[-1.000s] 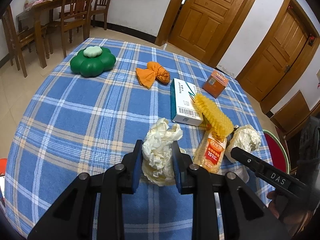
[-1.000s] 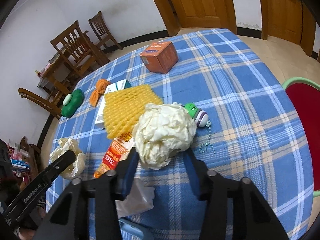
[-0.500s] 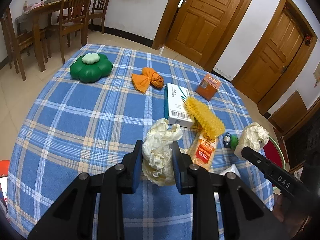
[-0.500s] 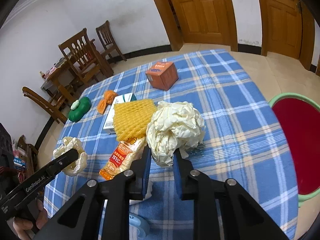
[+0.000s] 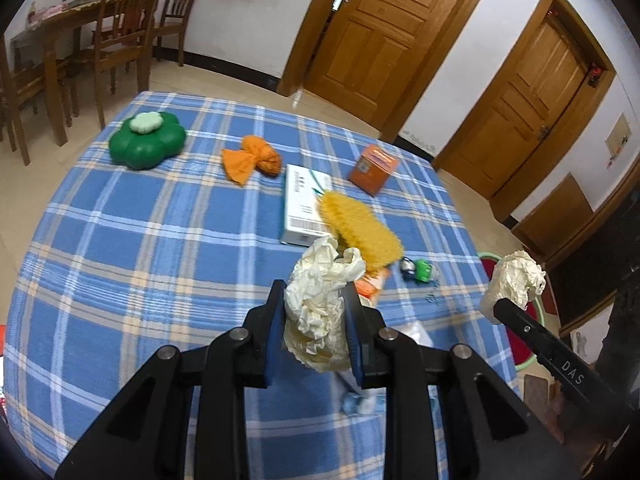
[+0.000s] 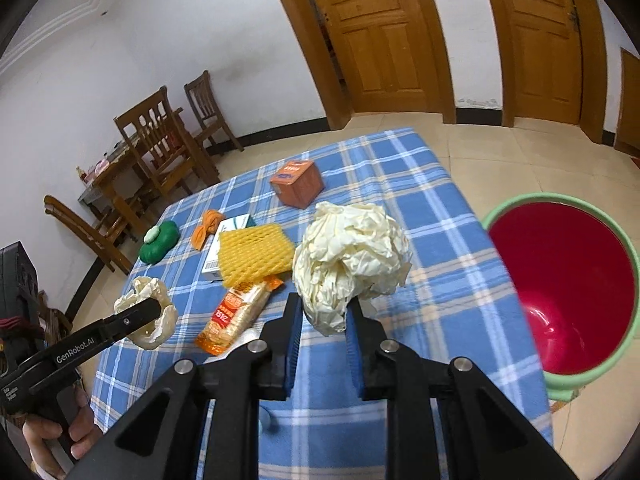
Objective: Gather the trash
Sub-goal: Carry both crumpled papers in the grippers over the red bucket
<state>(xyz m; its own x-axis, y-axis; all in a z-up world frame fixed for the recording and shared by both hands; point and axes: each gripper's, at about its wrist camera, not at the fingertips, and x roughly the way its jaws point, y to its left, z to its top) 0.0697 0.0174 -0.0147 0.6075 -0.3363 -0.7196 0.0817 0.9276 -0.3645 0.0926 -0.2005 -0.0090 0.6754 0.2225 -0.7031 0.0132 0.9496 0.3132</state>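
A blue plaid cloth (image 5: pixel 140 248) with white and tan lines covers the table. At 12 o'clock lie a green case (image 5: pixel 147 145), orange wrap (image 5: pixel 252 158) and orange box (image 5: pixel 374 168); yellow mesh (image 6: pixel 254 255) and cream paper (image 6: pixel 352 248) sit centre; a red, green-rimmed bin (image 6: pixel 560 280) stands at 3 o'clock.
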